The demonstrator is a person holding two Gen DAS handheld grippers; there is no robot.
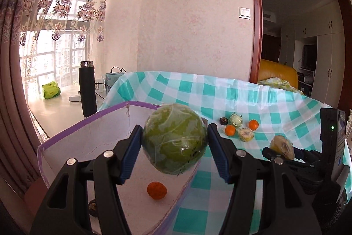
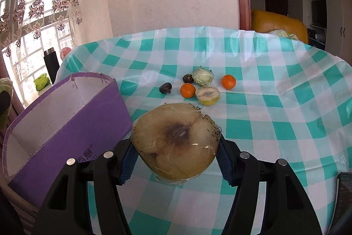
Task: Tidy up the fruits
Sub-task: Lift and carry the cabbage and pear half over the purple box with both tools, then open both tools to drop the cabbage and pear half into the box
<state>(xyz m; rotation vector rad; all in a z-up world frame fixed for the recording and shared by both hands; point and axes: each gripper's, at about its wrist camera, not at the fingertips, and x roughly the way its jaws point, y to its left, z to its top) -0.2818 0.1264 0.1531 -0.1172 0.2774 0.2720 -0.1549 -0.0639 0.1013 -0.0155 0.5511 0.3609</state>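
on the left, our left tool is clamped on a green wrapped fruit, held in the air over the open purple box, where one orange and a dark fruit already lie. we judge this the dropping-in step: lower it toward the box floor, clear of the orange, then let go. further right, our right tool grips a wrapped, browned cut fruit half above the checked counter, just beside the box. its turn comes next, swinging left over the rim. beyond it, two oranges and other small fruits wait on the counter.
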